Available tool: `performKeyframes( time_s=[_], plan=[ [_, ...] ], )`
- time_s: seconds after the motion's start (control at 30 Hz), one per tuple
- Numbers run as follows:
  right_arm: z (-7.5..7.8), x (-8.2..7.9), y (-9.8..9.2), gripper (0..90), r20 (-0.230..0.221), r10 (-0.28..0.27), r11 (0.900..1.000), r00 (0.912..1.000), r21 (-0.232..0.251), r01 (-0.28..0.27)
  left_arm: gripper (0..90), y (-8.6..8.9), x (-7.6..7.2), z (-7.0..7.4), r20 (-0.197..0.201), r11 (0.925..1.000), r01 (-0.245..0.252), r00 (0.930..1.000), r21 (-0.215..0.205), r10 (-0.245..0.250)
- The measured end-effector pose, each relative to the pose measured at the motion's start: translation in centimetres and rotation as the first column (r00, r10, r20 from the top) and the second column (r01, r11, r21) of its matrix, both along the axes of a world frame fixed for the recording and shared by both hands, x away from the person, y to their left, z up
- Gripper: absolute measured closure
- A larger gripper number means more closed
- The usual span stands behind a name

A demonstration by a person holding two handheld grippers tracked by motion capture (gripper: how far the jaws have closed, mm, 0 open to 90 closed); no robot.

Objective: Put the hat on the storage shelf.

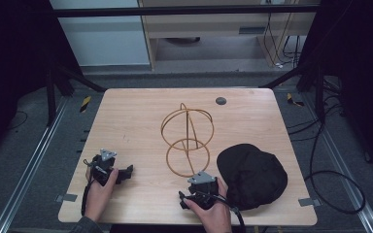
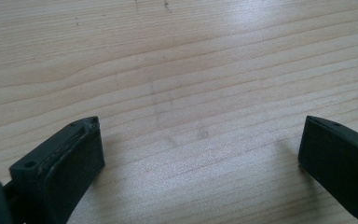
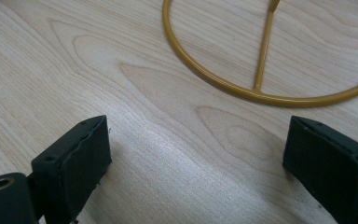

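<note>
- High view: a gold wire hat stand (image 1: 187, 141) stands upright at the centre of the frame on the wooden table (image 1: 126, 121), its base ring flat on the wood and its wire globe bare on top. A black cap (image 1: 252, 175) lies crumpled at lower right, just beside the stand's base ring and apart from the globe. The left gripper (image 1: 126, 172) rests at lower left, well apart from both things; the right gripper (image 1: 180, 200) sits at lower centre, between the ring and the table's near edge, with the cap just to its right. Neither holds anything
- Left gripper view: the two black jaws rise from the lower corners and stand wide apart over bare wood grain (image 2: 182, 93), nothing between them
- Right gripper view: the jaws gape wide at the lower corners with bare table (image 3: 186, 158) between. The stand's base ring (image 3: 223, 86) curves across the upper right, with one upright wire (image 3: 264, 51) rising from it; the jaws do not touch it
- Judgement: the work looks barely begun. The cap is not gripped and not on the stand; picking it up, lifting it over the globe and settling it there all appear left to do
</note>
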State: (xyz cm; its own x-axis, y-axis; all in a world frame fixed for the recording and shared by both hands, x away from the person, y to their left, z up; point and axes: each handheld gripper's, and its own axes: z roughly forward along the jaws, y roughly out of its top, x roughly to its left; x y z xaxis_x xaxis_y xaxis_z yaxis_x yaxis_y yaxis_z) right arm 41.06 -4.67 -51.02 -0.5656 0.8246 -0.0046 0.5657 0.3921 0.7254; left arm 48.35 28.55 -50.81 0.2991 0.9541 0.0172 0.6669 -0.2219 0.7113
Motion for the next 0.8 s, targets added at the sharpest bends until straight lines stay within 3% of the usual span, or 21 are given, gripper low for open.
performKeyframes(
  time_s=[0.17, 0.23, 0.3, 0.4, 0.43, 0.5, 0.53, 0.57, 0.6, 0.67, 0.8],
  plan=[
    [1.5, -0.5, 0.0, 10.9, 0.023, 0.001, 1.000, 0.9997, -0.022, -0.001, 0.0, 0.0, -0.1, 0.0, -0.001, 1.0000, 0.001, 1.0000, -0.001, -0.001],
    [3.6, -0.9, -0.2, 10.6, 0.038, 0.020, 0.999, 0.9991, -0.044, -0.018, 0.0, 0.0, -0.2, 0.0, -0.002, 1.0000, 0.001, 1.0000, -0.001, -0.001],
    [4.3, -1.0, -0.3, 10.5, 0.040, 0.025, 0.998, 0.9989, -0.053, -0.023, 0.0, 0.0, -0.2, 0.0, -0.001, 1.0000, 0.001, 1.0000, 0.000, -0.001],
    [7.5, -1.6, -1.7, 9.7, 0.051, 0.042, 0.994, 0.9979, -0.106, -0.036, 0.0, 0.0, -0.3, 0.0, 0.000, 1.0000, 0.003, 1.0000, 0.002, -0.003],
    [7.5, -1.6, -1.7, 9.7, 0.051, 0.042, 0.994, 0.9979, -0.106, -0.036, 0.0, 0.0, -0.3, 0.0, 0.000, 1.0000, 0.004, 1.0000, 0.003, -0.004],
    [9.1, -1.8, -3.0, 9.7, 0.055, 0.032, 0.995, 0.9979, -0.099, -0.027, 0.0, 0.0, -0.3, 0.0, 0.000, 1.0000, 0.002, 1.0000, 0.001, -0.002],
    [10.7, -2.0, -4.6, 9.7, 0.063, 0.021, 0.992, 0.9978, -0.123, -0.013, 0.0, 0.0, -0.3, 0.0, 0.000, 1.0000, 0.002, 1.0000, 0.000, -0.002],
    [10.7, -2.0, -4.6, 9.7, 0.063, 0.021, 0.992, 0.9978, -0.123, -0.013, 0.0, 0.0, -0.3, 0.0, 0.000, 1.0000, 0.002, 1.0000, 0.000, -0.002],
    [12.1, -2.0, -6.4, 10.0, 0.071, 0.002, 0.989, 0.9974, -0.145, 0.008, 0.0, 0.0, -0.3, 0.0, -0.001, 1.0000, 0.002, 1.0000, 0.001, -0.002],
    [12.8, -1.9, -7.4, 10.1, 0.068, -0.002, 0.988, 0.9977, -0.151, 0.012, 0.0, 0.0, -0.3, 0.0, 0.000, 1.0000, 0.003, 1.0000, 0.002, -0.003],
    [15.0, -1.6, -12.1, 11.5, 0.044, -0.045, 0.987, 0.9980, -0.152, 0.052, 0.0, 0.0, -0.3, 0.0, -0.001, 1.0000, 0.005, 1.0000, 0.001, -0.005]
  ],
)
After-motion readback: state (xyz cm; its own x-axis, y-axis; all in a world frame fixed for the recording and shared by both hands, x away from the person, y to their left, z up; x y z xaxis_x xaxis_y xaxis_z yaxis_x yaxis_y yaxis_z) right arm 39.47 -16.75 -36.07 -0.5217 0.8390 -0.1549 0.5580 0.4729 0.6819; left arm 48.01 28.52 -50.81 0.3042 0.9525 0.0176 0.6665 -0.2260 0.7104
